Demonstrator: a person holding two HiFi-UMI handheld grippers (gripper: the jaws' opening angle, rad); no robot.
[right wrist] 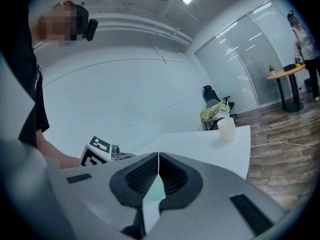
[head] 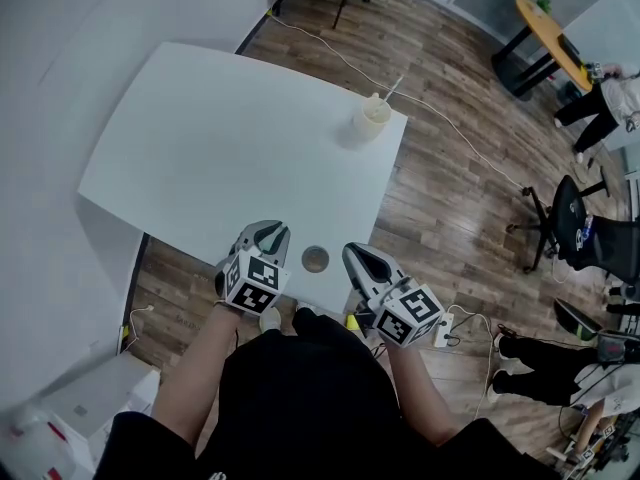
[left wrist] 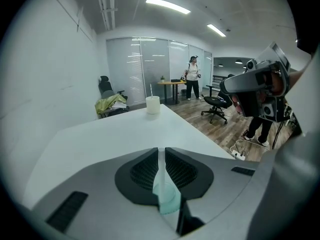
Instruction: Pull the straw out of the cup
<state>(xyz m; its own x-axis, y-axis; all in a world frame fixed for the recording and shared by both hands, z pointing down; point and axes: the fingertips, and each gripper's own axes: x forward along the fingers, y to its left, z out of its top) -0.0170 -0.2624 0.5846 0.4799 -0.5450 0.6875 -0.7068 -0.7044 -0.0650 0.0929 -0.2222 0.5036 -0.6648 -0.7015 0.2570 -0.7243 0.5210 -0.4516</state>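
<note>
A pale plastic cup [head: 374, 116] stands near the far right corner of the white table [head: 220, 148], with a thin white straw [head: 392, 88] sticking up out of it and leaning right. My left gripper [head: 272, 230] and my right gripper [head: 355, 254] hover side by side over the table's near edge, far from the cup. Both are shut with nothing between the jaws. In the left gripper view the cup [left wrist: 152, 104] and straw [left wrist: 151, 90] sit well ahead of the left gripper [left wrist: 160, 151]. In the right gripper view the cup [right wrist: 226, 129] lies beyond the right gripper [right wrist: 158, 156].
A round grommet hole [head: 315, 259] sits in the table between the grippers. A cable [head: 440, 118] runs over the wooden floor right of the table. A black office chair [head: 560, 223], a yellow round table [head: 550, 28] and standing people [head: 610, 108] are further right. A power strip [head: 445, 333] lies near my feet.
</note>
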